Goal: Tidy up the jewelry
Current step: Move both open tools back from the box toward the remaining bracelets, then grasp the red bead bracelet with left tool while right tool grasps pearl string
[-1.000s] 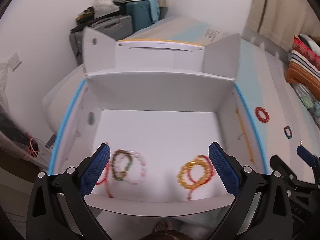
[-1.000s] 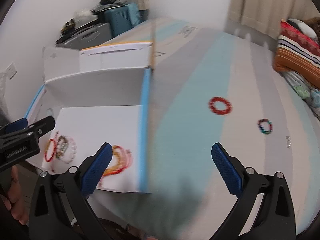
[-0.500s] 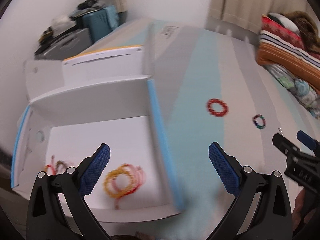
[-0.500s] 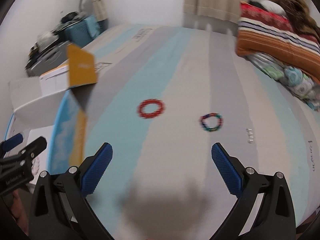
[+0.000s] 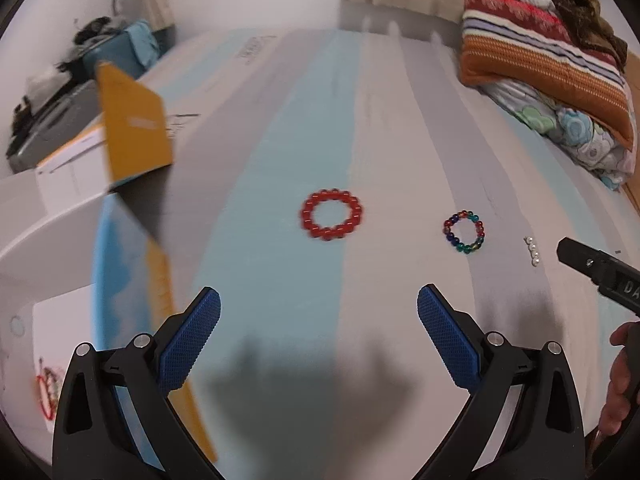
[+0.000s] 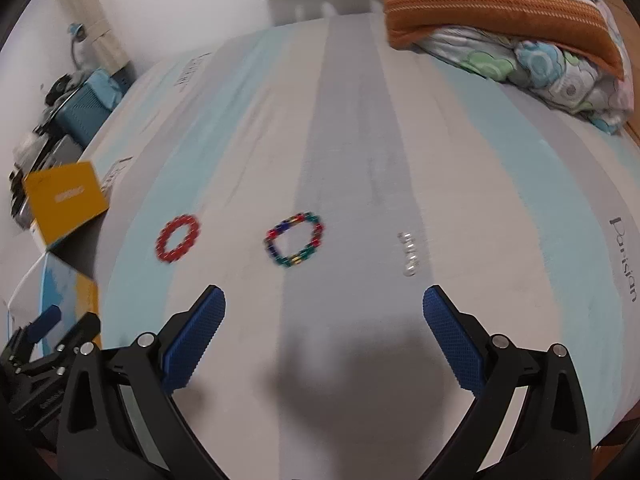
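Note:
A red bead bracelet (image 5: 331, 214) (image 6: 177, 237) lies on the striped bed. To its right lie a multicoloured bead bracelet (image 5: 464, 232) (image 6: 295, 239) and a short row of pearl beads (image 5: 532, 251) (image 6: 409, 255). My left gripper (image 5: 319, 344) is open and empty, hovering short of the red bracelet. My right gripper (image 6: 324, 340) is open and empty, short of the multicoloured bracelet and the pearls. The open white box (image 5: 52, 240) with blue and yellow sides sits at the left; a red bracelet (image 5: 44, 394) shows inside it.
A folded striped blanket and floral quilt (image 5: 552, 80) (image 6: 512, 32) are piled at the bed's far right. Suitcases and clutter (image 5: 72, 92) stand against the wall on the left. A hand (image 5: 618, 384) holds the right gripper's handle at the right edge.
Both grippers have swung right, away from the box and over the bed. The loose bracelets and pearls now lie ahead of the fingers. Both stay open.

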Demonstrator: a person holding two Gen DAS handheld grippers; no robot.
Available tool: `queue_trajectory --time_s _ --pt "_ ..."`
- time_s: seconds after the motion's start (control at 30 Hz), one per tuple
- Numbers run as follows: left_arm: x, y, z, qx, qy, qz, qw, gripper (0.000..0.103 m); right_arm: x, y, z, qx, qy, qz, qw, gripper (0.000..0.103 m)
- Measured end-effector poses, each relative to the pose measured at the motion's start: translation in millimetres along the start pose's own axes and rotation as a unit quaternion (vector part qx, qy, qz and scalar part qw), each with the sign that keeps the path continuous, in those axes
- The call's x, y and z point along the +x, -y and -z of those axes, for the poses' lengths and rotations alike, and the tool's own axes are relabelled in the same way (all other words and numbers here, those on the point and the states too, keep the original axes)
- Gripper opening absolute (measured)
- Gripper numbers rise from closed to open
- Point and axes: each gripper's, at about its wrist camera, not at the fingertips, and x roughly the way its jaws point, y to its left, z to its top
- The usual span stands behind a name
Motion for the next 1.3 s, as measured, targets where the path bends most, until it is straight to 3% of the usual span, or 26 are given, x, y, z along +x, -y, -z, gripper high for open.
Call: queue_trajectory --time_s 0.2,0.33,0.5,0.67,0.7,0.8,0.93,1.03,1.1,1.3 --pt "43 21 -22 0.039 0.0 -0.002 0.9992 0.097 30 17 -17 -0.014 -0.023 0.022 0.999 0.095" --pt "80 19 -34 0.03 -0.019 0.003 0.9994 0.097 51 32 -21 0.002 -0.04 0.034 0.999 0.095" --pt "124 16 -47 0.039 -0.027 -0.041 0.998 0.097 76 44 -26 0.006 -0.052 0.036 0.998 0.095" --pt "161 7 -51 0.044 -0.046 -0.06 0.9962 0.097 107 56 -21 0.032 -0.085 0.024 0.996 0.095" --pt "168 2 -51 0.032 -0.052 -0.048 0.997 0.097 109 56 -20 0.032 -0.086 0.021 0.996 0.095" --pt "172 -5 -48 0.01 -0.045 -0.032 0.9984 0.098 116 51 -19 0.023 -0.085 0.024 0.996 0.095" --pt "172 2 -43 0.028 -0.032 -0.046 0.998 0.096 126 46 -14 0.008 -0.096 0.04 0.995 0.087" --pt "170 3 -42 0.027 -0.033 -0.032 0.9986 0.085 128 43 -12 0.0 -0.095 0.048 0.994 0.079" --pt "167 5 -41 0.027 -0.035 -0.023 0.9988 0.071 128 44 -13 0.001 -0.095 0.045 0.994 0.072" --pt "160 16 -38 0.034 -0.038 -0.013 0.9986 0.041 123 55 -11 0.019 -0.093 0.047 0.994 0.036"
